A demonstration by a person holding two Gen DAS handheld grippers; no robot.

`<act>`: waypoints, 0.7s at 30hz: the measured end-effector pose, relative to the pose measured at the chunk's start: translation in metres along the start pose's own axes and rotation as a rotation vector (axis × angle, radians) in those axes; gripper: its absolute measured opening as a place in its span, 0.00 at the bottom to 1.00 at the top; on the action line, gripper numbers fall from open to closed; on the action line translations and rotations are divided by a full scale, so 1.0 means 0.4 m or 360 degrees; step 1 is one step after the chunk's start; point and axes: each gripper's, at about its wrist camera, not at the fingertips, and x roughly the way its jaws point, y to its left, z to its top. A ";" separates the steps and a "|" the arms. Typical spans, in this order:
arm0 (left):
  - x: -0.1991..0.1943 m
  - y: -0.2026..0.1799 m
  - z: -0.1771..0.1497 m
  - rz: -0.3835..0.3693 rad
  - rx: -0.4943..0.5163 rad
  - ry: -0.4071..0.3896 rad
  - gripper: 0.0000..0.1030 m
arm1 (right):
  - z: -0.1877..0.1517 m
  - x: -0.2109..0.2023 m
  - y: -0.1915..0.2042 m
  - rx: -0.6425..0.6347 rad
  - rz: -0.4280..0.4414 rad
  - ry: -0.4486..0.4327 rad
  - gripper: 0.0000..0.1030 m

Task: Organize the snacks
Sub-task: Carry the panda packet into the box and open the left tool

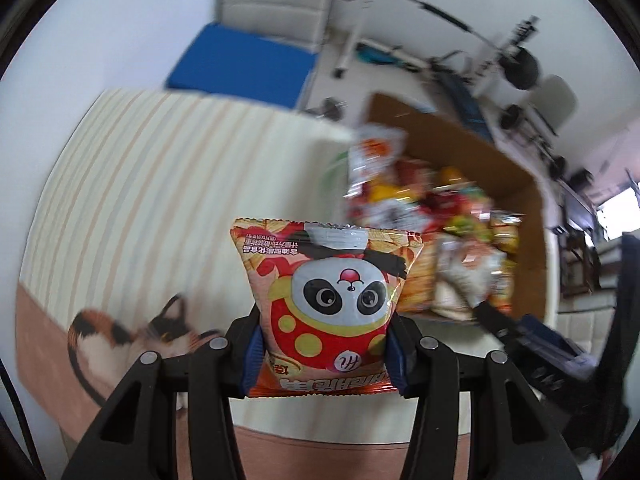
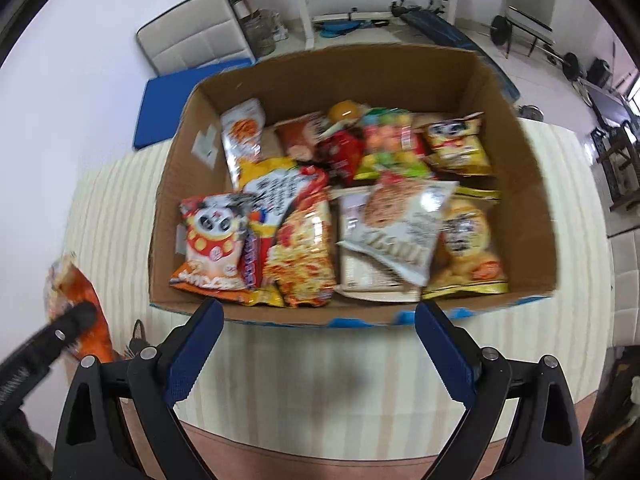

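A: What is the left gripper doing?

B: Its blue pads are clamped on both sides of a panda snack bag, low on the pack. The bag hangs printed side toward the lens, upside down, lifted clear of the striped tablecloth. In the right wrist view the same bag shows at the far left edge, orange and blurred, with a black finger across it.

A: And the right gripper?

B: Its jaws stand wide apart with nothing between them. It hovers over the cloth just in front of the near wall of the cardboard box, touching neither.

A: Where are the rest of the snacks?

B: Inside that box, lying flat and overlapping: a second panda bag at the near left corner, a noodle pack beside it, a white cookie bag in the middle, a yellow bag at the near right. The far half of the box floor is partly covered too.

A: Any room to move?

B: A bare strip of cloth lies between the box and the table's near edge, and a wide bare stretch to the left of the box.

A: The room?

B: White floor, a blue mat, a pale chair, barbells and a bench at the back. A calico cat sits on the floor by the table edge, below the left gripper.
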 end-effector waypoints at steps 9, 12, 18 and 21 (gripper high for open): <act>0.039 -0.178 0.104 -0.0167 0.0184 0.0121 0.46 | 0.077 -0.089 -0.151 0.0085 -0.0053 -0.0070 0.96; 0.101 -0.227 0.127 -0.0194 0.0228 0.0229 0.46 | 0.103 -0.081 -0.191 0.0096 -0.0086 -0.0059 0.96; 0.233 -0.288 0.148 -0.0201 0.0291 0.0450 0.46 | 0.126 -0.037 -0.249 0.0143 -0.0108 0.0006 0.96; 0.280 -0.299 0.143 -0.0194 0.0283 0.0542 0.46 | 0.127 -0.010 -0.259 0.0146 -0.0119 0.0039 0.96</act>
